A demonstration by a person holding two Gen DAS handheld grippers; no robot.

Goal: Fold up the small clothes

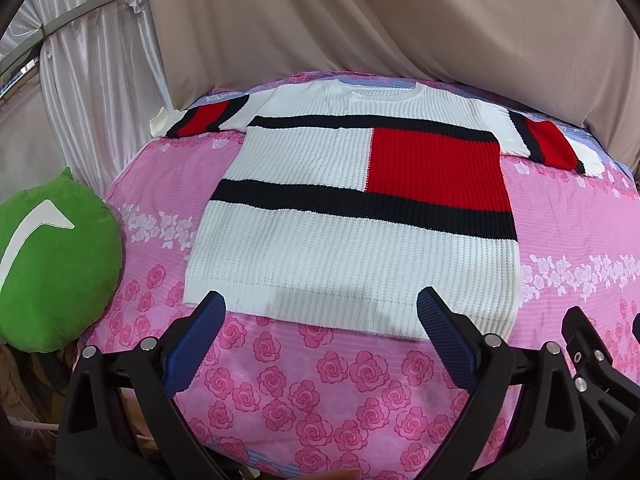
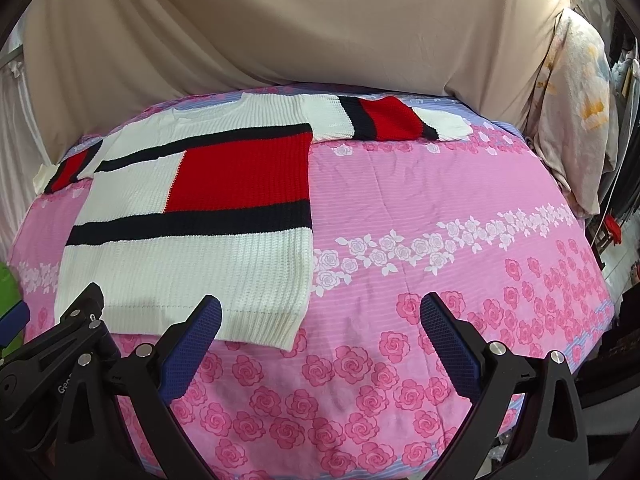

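Note:
A small knit sweater (image 1: 352, 256), white with black bands and a red block, lies flat and spread out on the pink rose-print bed sheet (image 1: 320, 380), both sleeves out to the sides. It also shows in the right wrist view (image 2: 192, 268), at the left. My left gripper (image 1: 322, 304) is open and empty, hovering just before the sweater's hem. My right gripper (image 2: 320, 308) is open and empty, over the sheet by the sweater's lower right corner. Part of the right gripper (image 1: 592, 360) shows at the right edge of the left wrist view.
A green cushion (image 1: 52, 264) sits at the bed's left edge. A beige drape (image 1: 400, 20) hangs behind the bed, with white curtains (image 1: 88, 60) at left. A pale floral pillow (image 2: 576, 112) stands at the bed's right edge. Bare sheet (image 2: 460, 200) lies right of the sweater.

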